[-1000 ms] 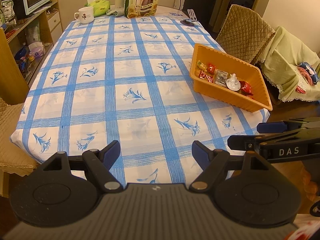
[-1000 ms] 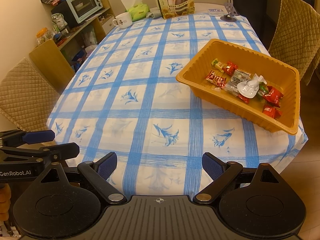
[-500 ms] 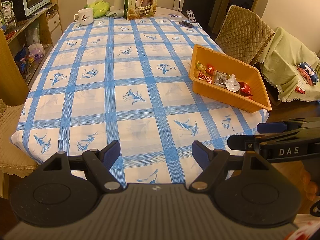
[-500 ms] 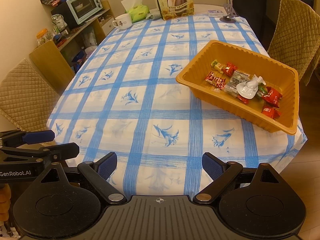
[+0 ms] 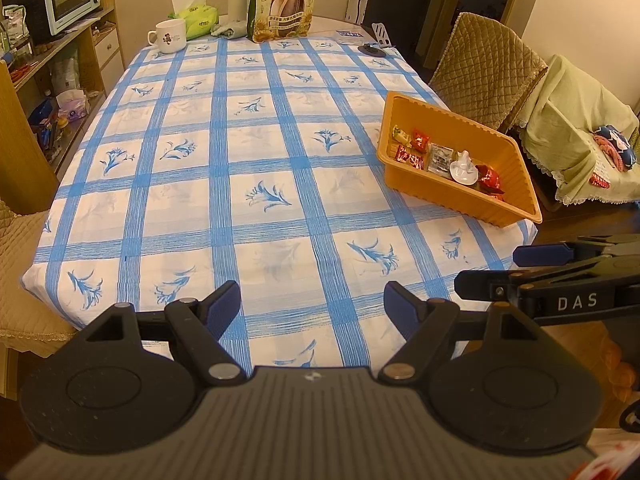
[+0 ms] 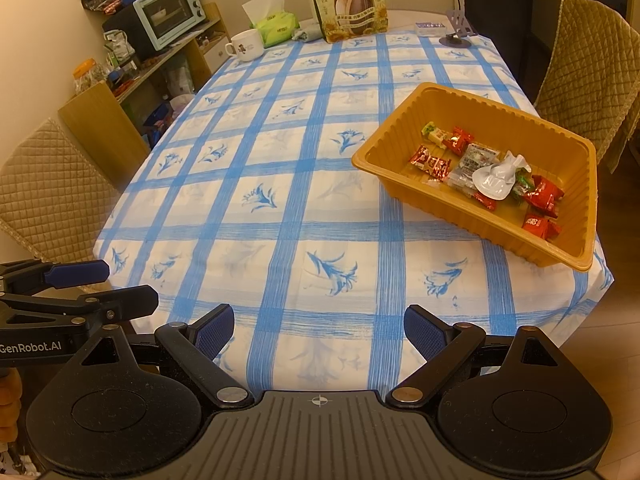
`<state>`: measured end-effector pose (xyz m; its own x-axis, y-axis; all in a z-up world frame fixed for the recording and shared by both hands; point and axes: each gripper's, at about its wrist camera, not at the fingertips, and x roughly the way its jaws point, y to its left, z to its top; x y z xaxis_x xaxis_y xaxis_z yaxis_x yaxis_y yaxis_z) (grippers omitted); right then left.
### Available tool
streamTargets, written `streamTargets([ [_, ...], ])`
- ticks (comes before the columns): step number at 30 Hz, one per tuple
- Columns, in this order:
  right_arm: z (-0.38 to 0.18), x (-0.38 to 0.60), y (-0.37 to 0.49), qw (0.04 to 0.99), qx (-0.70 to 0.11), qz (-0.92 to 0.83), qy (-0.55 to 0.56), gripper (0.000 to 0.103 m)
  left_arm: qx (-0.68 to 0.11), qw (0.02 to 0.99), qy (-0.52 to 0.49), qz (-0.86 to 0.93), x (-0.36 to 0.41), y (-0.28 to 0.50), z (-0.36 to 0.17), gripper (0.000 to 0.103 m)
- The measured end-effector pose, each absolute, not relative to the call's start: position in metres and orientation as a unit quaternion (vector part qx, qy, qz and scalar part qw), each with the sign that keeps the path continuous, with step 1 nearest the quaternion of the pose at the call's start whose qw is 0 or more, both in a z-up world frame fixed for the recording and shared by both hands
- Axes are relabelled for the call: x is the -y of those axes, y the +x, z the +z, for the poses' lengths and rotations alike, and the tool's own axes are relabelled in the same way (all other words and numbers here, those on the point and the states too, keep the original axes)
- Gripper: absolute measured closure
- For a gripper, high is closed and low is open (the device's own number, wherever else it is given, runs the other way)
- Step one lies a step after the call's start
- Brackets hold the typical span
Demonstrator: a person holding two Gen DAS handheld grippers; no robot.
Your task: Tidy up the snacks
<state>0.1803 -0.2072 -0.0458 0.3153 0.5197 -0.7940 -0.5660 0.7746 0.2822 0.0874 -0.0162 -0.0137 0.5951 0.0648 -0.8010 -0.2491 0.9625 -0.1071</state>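
**Snacks gathered in the bin; sorting looks close to finished**

Left wrist view: the left tool [image 5: 312, 302] hangs over the near edge of the surface [image 5: 256, 168], its fingers spread wide with nothing between them. The orange bin [image 5: 516, 176] sits near the right-hand edge of the blue-checked cloth, and the small wrapped snacks [image 5: 440, 158] all lie inside it. No loose wrapper shows on the cloth, so the gathering seems done. A tall sunflower seed bag [image 5: 282, 0] stands upright at the far end, well apart from the bin; whether it belongs to the task I cannot tell.

Right wrist view: the right tool [image 6: 319, 330] is likewise wide open and empty, above the near edge. The bin [image 6: 400, 142] holds red packets [image 6: 542, 192], a clear pouch, a green-wrapped sweet and a white piece [image 6: 498, 178], possibly a wrapper, heaped toward its middle and right.
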Motion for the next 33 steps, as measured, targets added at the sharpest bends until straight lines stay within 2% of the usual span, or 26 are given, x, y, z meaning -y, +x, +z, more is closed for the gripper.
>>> streamTargets([
  [33,-0.0452,0.2081,0.1813,0.811,-0.479,0.336,-0.023,0.012,-0.437,0.889,-0.107,0.084,0.0163,0.0939,-0.0105,0.026],
])
